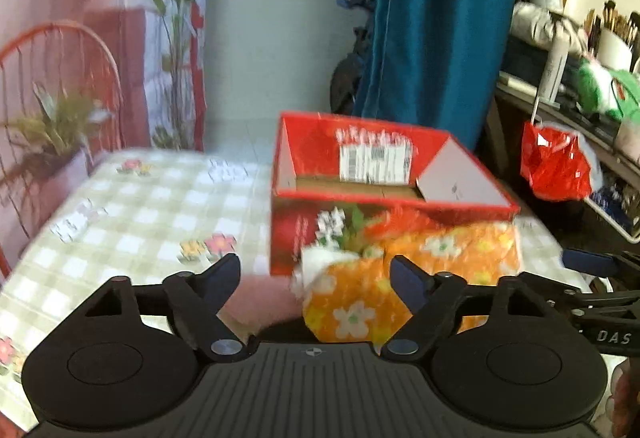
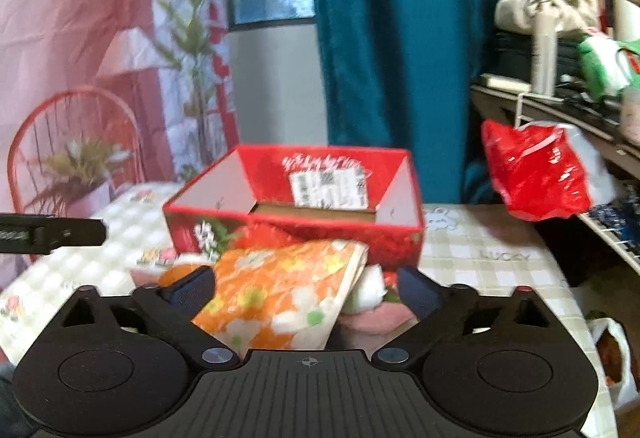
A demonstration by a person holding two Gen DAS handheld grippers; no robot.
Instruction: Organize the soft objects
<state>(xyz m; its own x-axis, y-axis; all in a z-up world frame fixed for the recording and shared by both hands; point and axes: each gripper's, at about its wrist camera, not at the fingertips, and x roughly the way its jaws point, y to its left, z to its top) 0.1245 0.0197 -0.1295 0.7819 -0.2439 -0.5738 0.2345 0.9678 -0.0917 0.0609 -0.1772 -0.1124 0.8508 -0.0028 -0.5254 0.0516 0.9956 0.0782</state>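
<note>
While the orange flowered cloth (image 1: 352,302) lies folded on the checked surface (image 1: 132,214), just in front of the open red box (image 1: 384,198), I tilt both claws downward at it. My left claw (image 1: 316,274) is spread with the cloth's left end between its fingers; my right claw (image 2: 306,284) is spread over the right end. Neither pinches yet.

One red box (image 1: 394,198) — one orange floral cloth (image 1: 352,308) — two grippers.
</note>
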